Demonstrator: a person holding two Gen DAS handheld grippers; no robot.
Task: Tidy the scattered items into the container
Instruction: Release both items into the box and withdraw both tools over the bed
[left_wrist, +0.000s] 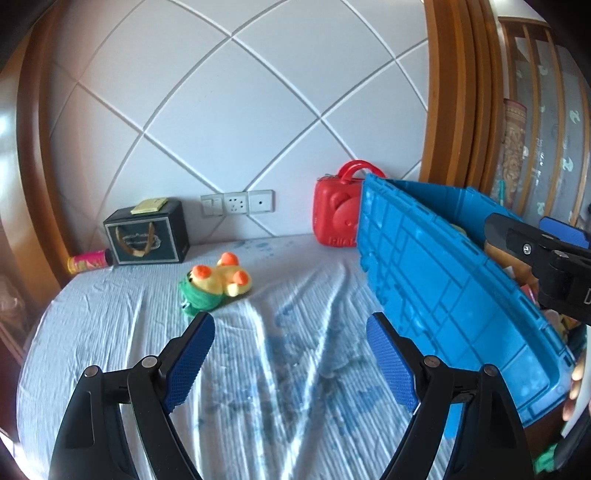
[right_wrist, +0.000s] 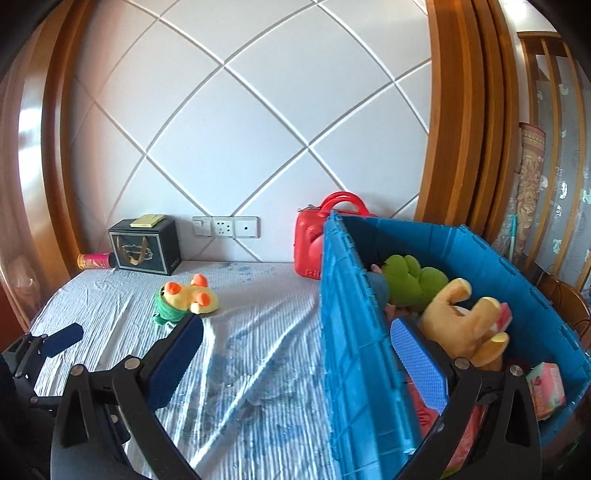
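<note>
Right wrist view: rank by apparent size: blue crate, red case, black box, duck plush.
1. blue crate, by far the largest, though nearest the camera.
2. red case, partly hidden behind the crate.
3. black box and duck plush look alike; the plush lies nearer, so no ranking.

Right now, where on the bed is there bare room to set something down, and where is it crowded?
Free: the wrinkled sheet between the plush duck and the blue crate, and the stretch left of the duck. Crowded: the back edge by the wall, with the black gift box, pink can and red case; the crate's inside is packed with toys.
</note>
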